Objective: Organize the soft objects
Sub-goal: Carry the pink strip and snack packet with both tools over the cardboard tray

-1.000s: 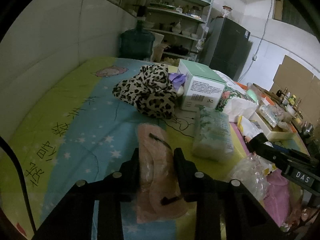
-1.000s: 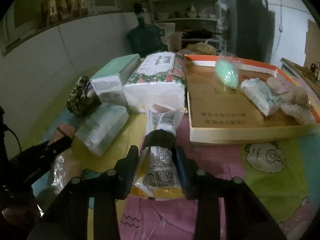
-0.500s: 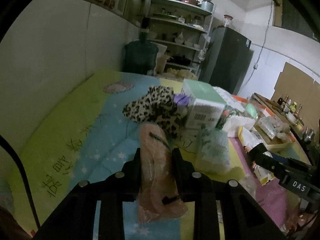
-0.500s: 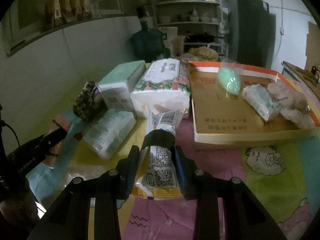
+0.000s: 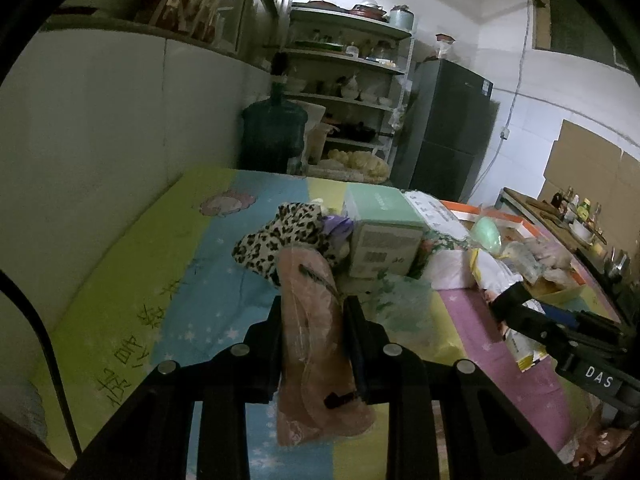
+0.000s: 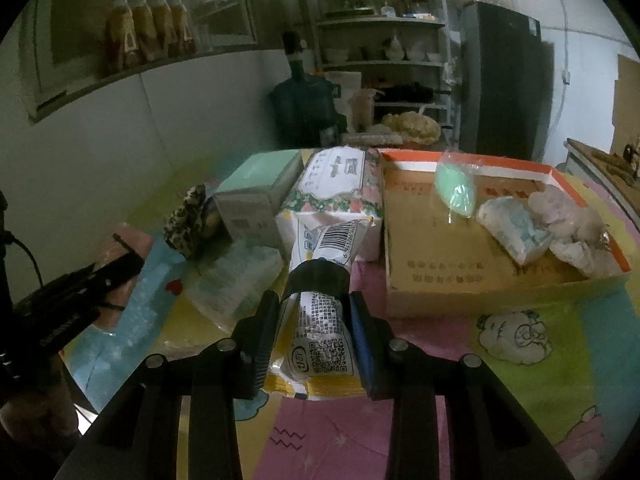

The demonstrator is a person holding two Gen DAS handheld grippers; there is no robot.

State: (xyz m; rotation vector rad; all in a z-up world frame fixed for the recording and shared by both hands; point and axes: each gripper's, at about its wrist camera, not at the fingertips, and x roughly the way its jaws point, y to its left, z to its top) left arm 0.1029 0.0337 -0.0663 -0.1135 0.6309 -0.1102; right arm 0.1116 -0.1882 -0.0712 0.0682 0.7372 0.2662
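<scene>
My left gripper (image 5: 314, 312) is shut on a pink soft pack in clear plastic (image 5: 310, 280), held tilted above the cartoon-print mat (image 5: 160, 280). My right gripper (image 6: 314, 308) is shut on a white and yellow packet (image 6: 320, 328) with a barcode and a black band, lifted off the mat. Just beyond it stands a cardboard tray with an orange rim (image 6: 440, 300). A green sponge in a bag (image 6: 456, 188), a small wipes pack (image 6: 516, 228) and some pale fluffy pieces (image 6: 568, 224) lie in the tray. In the right wrist view the left gripper (image 6: 128, 260) shows at the left edge.
On the mat lie a leopard-print cloth (image 5: 276, 240), a mint-green box (image 5: 384, 236), a floral tissue pack (image 6: 340, 184) and a clear wipes pack (image 6: 236, 280). A wall runs along the left. A water jug (image 5: 272, 136), shelves and a dark fridge (image 5: 444, 132) stand behind.
Both grippers have risen a little, each with its pack still in it. The pink pack has come up off the mat.
</scene>
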